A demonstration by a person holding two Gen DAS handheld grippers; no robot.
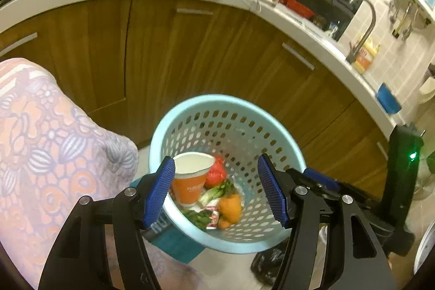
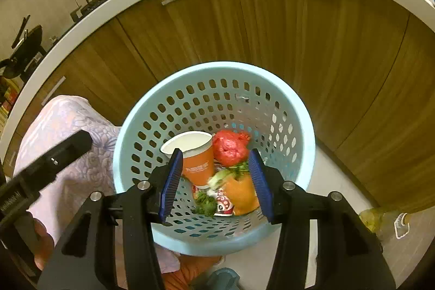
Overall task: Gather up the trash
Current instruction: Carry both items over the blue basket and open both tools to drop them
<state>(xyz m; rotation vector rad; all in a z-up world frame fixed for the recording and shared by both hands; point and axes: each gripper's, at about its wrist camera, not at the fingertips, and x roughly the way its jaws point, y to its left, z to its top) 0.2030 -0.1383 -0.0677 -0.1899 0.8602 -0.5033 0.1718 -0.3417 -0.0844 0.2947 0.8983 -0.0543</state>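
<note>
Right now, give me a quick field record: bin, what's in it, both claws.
bin: light blue perforated basket, on the floor by the wooden cabinets
contents: orange paper cup, red crumpled bag, orange peel, green vegetable scraps, printed wrapper
cup state: lying tilted, white inside showing
left claw: open, empty, above the basket
right claw: open, empty, above the basket
nearby: black bag on the floor beside the basket
</note>
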